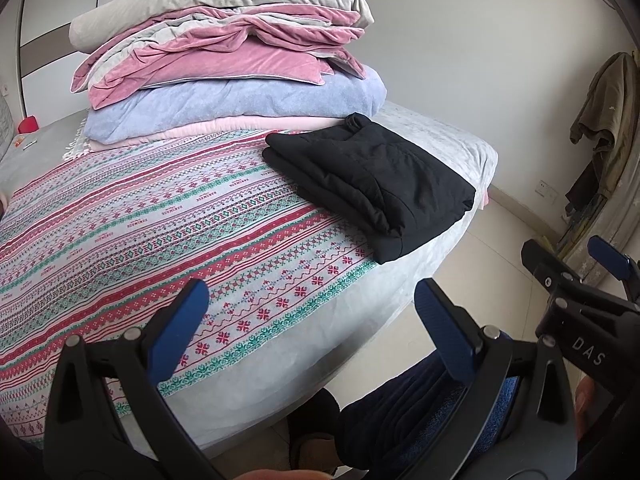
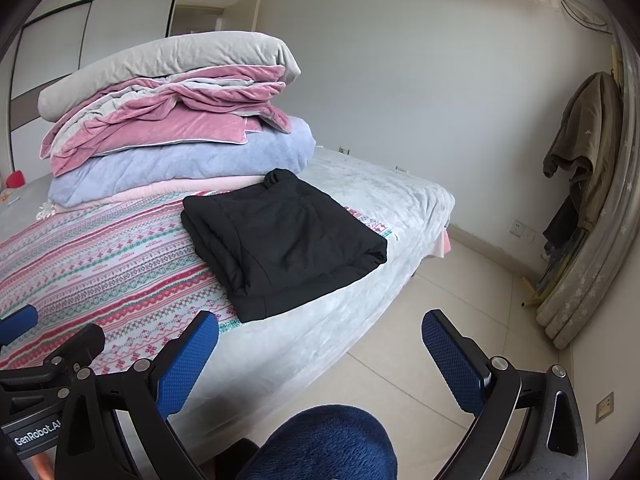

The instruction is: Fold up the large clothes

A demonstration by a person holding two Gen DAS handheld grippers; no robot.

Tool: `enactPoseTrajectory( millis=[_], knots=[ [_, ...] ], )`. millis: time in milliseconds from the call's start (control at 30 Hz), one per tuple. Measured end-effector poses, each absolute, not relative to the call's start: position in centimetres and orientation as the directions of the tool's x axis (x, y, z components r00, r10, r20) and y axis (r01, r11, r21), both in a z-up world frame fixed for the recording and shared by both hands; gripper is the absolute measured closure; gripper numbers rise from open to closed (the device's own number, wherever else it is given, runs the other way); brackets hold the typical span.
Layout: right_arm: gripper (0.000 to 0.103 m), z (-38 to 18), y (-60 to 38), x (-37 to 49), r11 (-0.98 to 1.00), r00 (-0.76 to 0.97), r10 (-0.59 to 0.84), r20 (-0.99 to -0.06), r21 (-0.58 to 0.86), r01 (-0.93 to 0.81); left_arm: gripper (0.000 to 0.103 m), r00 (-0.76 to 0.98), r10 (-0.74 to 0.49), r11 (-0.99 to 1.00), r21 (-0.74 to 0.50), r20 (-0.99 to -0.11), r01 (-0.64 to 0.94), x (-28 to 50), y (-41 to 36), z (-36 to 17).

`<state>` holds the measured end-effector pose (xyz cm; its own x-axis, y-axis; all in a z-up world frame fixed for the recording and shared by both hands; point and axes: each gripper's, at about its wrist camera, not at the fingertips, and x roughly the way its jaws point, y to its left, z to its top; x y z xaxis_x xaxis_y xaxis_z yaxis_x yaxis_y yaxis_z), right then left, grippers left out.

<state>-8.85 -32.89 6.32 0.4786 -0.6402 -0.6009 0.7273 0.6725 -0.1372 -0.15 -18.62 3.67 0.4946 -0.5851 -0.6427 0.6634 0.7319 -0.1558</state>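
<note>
Clearly we hold the left gripper [image 1: 312, 320] and right gripper [image 2: 320, 356] back off the bed [image 2: 360, 280], jaws spread and empty, because the black garment [image 2: 284, 236] already lies folded near its corner, beside the stacked bedding [image 2: 180, 128].

One folded black garment [image 2: 280, 240] lies on one bed [image 2: 384, 200], four folded quilts [image 2: 176, 120] stacked far left, two grippers near.
</note>
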Motion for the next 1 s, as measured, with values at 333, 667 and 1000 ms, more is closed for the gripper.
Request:
enactPoseTrajectory(
  millis=[333,667,1000],
  knots=[
    [0.001,6.20,-33.00,-8.81,0.673,0.476,-0.639,-0.604,-0.139,0.727,0.001,0.499,-0.583,0.733,-0.150,-0.641,0.664,-0.24,-18.72,3.65],
    [0.001,6.14,-33.02,-8.81,0.674,0.475,-0.637,-0.607,-0.138,0.726,0.001,0.499,-0.584,0.732,-0.150,-0.640,0.665,-0.46,-18.68,3.66],
    [0.001,6.02,-32.96,-8.96,0.670,0.472,-0.640,-0.606,-0.140,0.729,0.001,0.496,-0.592,0.729,-0.160,-0.635,0.665,-0.52,-18.78,3.80]
  ],
)
